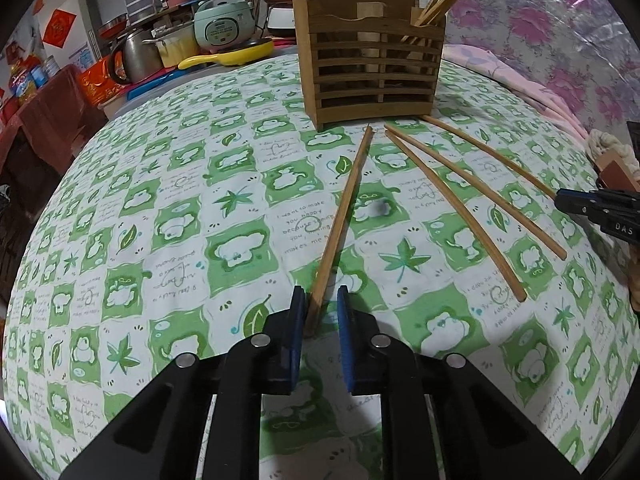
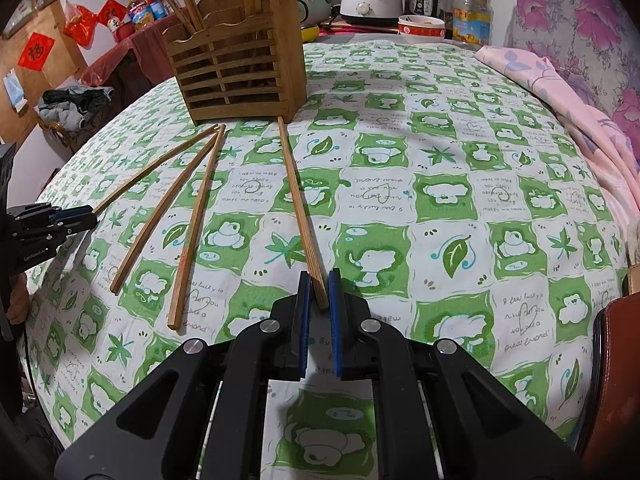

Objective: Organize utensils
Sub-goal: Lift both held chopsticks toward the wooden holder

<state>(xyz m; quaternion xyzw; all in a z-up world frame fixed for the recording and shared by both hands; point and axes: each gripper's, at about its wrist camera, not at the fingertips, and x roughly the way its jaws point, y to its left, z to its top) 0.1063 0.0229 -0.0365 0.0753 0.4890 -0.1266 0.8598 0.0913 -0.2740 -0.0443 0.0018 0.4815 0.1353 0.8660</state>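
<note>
Several wooden chopsticks lie on the green-patterned tablecloth in front of a slatted wooden utensil holder (image 1: 374, 62) (image 2: 236, 64), which holds more chopsticks. In the left wrist view my left gripper (image 1: 322, 308) straddles the near end of the leftmost chopstick (image 1: 344, 216), jaws a little apart, the stick touching the left pad. In the right wrist view my right gripper (image 2: 319, 294) straddles the near end of the rightmost chopstick (image 2: 298, 204), jaws narrowly apart. Two more chopsticks (image 1: 452, 208) (image 2: 196, 220) lie between them. Each gripper shows at the edge of the other's view (image 1: 600, 210) (image 2: 52, 224).
A pink floral blanket (image 2: 568, 92) lies along the right side of the table. Pots, a rice cooker (image 1: 224, 20), a yellow pan (image 1: 236, 54), a bowl (image 2: 421, 28) and an oil bottle (image 2: 472, 4) stand behind the table. Clothes (image 2: 72, 104) sit at the left.
</note>
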